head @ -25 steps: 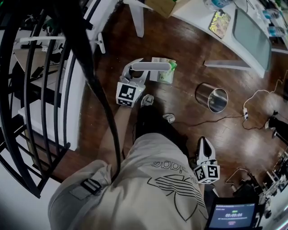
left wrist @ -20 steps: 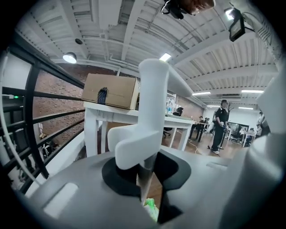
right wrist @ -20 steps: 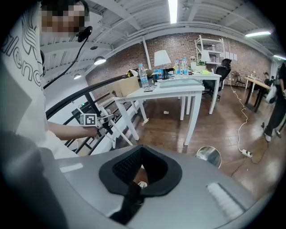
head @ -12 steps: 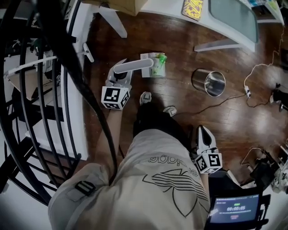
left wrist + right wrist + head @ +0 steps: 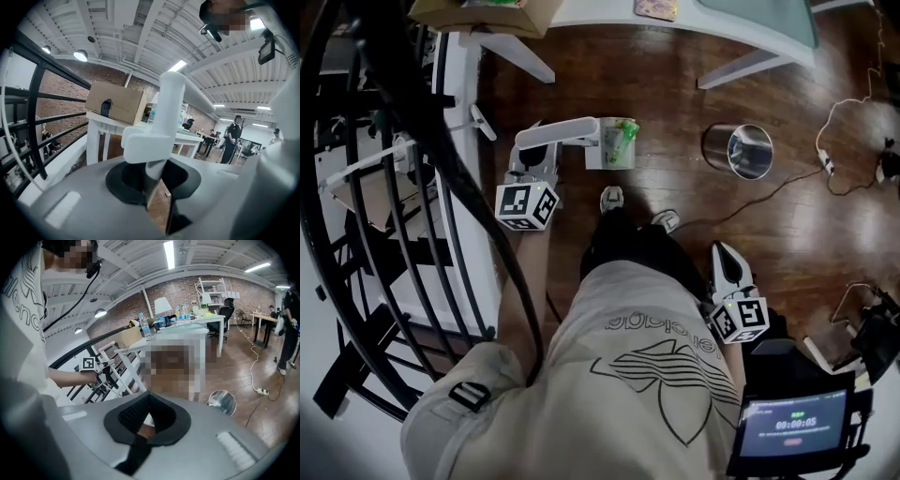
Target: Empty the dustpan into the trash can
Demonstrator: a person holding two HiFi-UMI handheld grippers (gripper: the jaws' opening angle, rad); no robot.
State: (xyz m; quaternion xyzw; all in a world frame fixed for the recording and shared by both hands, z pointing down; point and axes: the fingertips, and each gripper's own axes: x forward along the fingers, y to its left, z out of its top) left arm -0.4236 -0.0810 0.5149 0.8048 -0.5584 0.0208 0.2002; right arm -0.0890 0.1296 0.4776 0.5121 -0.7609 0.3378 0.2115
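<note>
Step in hand, as judged: carrying the loaded dustpan [image 5: 572, 130] to the trash can [image 5: 717, 145]; emptying not yet done. The left gripper [image 5: 536, 161] was clamped on the end of the dustpan's white handle. In the left gripper view the handle stood between the jaws and ran up and away from them. The jaws had just eased apart a little, yet the handle sat pinched between the pads. The pan end pointed to the person's right, over the wooden floor [image 5: 675, 84] and just ahead of the shoes [image 5: 612, 197], with green litter [image 5: 623, 139] in it. Whether the pan cleared the floor could not be told from above. The trash can, shiny metal with its open mouth showing, stood on the floor to the right of the pan, well apart from it. A cable [image 5: 787, 178] lay near its far side. The right gripper [image 5: 724, 255] hung low at the person's right side, jaws closed together on nothing, idle. Next move, as judged: swing the pan rightward until its lip is over the can's mouth, keeping it level so the litter does not slide off early, then roll the wrist to tip it. Risk: the grip sat at the far end of a long handle, so the pan might sag or twist; a firmer squeeze would help.
</note>
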